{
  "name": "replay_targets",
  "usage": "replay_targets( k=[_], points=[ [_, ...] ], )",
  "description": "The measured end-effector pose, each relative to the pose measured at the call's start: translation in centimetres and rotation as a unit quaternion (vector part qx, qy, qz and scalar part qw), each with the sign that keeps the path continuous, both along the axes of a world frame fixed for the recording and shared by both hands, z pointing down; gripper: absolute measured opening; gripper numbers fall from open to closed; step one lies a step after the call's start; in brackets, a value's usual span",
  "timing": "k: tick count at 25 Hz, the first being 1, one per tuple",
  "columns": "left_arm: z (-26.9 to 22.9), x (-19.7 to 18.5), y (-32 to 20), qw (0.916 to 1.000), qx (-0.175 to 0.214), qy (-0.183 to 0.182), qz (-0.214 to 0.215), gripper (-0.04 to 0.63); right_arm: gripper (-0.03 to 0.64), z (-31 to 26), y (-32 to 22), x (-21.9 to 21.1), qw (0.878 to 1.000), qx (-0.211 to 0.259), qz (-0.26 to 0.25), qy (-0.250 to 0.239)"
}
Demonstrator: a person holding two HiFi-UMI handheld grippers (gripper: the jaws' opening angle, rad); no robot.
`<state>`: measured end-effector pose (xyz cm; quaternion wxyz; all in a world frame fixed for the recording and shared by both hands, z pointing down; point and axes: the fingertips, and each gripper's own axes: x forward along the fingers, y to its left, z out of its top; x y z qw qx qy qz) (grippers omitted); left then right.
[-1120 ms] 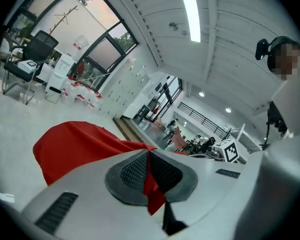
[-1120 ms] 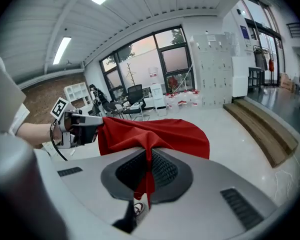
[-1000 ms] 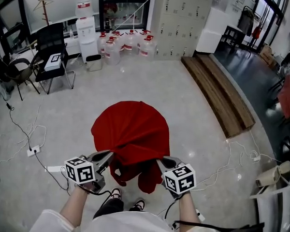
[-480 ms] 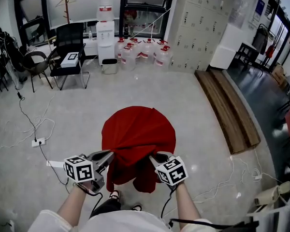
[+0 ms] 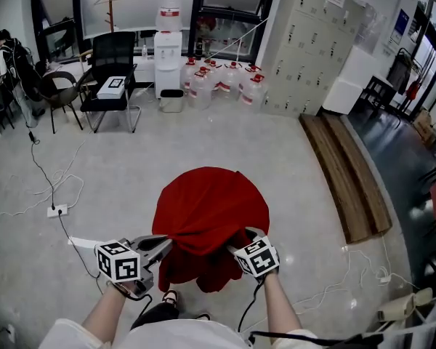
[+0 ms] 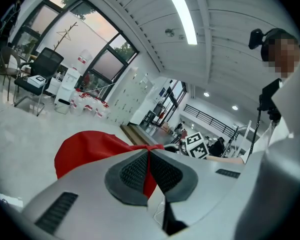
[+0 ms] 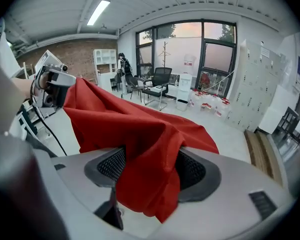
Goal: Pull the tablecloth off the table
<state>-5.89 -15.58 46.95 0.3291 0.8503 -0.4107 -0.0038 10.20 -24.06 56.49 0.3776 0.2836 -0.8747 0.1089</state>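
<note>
Looking down from my head, the red tablecloth (image 5: 211, 209) still covers the round table top as a dome. Its near edge is gathered into a bunch that hangs toward me between my two grippers. My left gripper (image 5: 163, 244) is at the bunch's left side, about where it was a second ago, with a corner of cloth running into its tips. My right gripper (image 5: 241, 237) has moved in and down since then. It was out to the right of the hanging folds and is now tucked against them, closer to the left one, and its marker cube has rolled to show a different face.

In the left gripper view, my left gripper's (image 6: 149, 151) jaws are together, with a thin red edge of the tablecloth (image 6: 85, 146) pinched between the pads. The cloth runs taut from the tips to the covered table beyond.

In the right gripper view, my right gripper's (image 7: 147, 156) jaws have just been opening and now stand wide. A thick fold of the tablecloth (image 7: 130, 119) lies loose in the gap and spills over the front, and the rest rises in a ridge toward my left gripper.
</note>
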Motion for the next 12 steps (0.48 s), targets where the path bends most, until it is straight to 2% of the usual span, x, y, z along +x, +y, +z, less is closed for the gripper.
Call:
replay_targets(
  k=[3,6,9,12],
  points=[
    [0.5,-0.4,0.0,0.9999,-0.004,-0.011,0.011,0.021,0.332,1.0,-0.8,-0.4,0.998,0.006,-0.044,0.038],
    [0.8,-0.7,-0.1,0.9993,-0.007,-0.029,0.021,0.021,0.347,2.1,-1.3,-0.9,0.992,0.011,-0.099,0.082],
    [1.2,-0.9,0.0,0.9986,-0.009,-0.04,0.032,0.021,0.351,3.0,-1.7,-2.1,0.984,0.006,-0.143,0.105],
    [1.1,-1.2,0.0,0.9986,-0.009,-0.034,0.04,0.021,0.351,4.1,-2.4,-3.3,0.977,0.006,-0.175,0.122]
  ],
)
